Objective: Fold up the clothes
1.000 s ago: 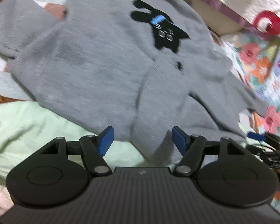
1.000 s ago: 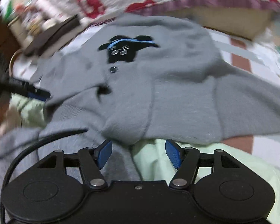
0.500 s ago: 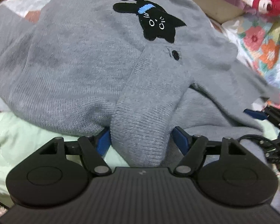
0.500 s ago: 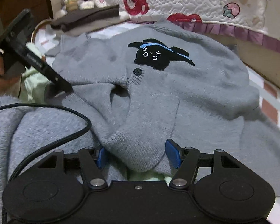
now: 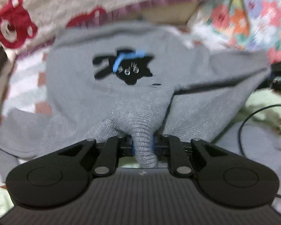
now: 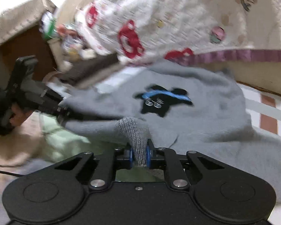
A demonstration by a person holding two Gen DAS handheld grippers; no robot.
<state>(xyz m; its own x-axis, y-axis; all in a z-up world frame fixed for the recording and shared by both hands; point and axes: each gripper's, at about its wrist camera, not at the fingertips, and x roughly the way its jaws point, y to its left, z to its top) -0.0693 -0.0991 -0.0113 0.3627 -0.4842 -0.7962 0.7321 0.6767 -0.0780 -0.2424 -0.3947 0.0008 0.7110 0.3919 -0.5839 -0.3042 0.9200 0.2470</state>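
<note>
Both tongs, L (image 5: 142, 146) & R (image 6: 139, 154), pinch grey sweater (image 5: 80, 93); pads mostly hidden.

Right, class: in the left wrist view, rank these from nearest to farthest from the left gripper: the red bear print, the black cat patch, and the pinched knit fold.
1. Knit fold: clamped in the left gripper, bottom centre.
2. Black cat patch: mid-frame, up the grey cardigan.
3. Red bear print: upper left, on the quilt behind.
</note>
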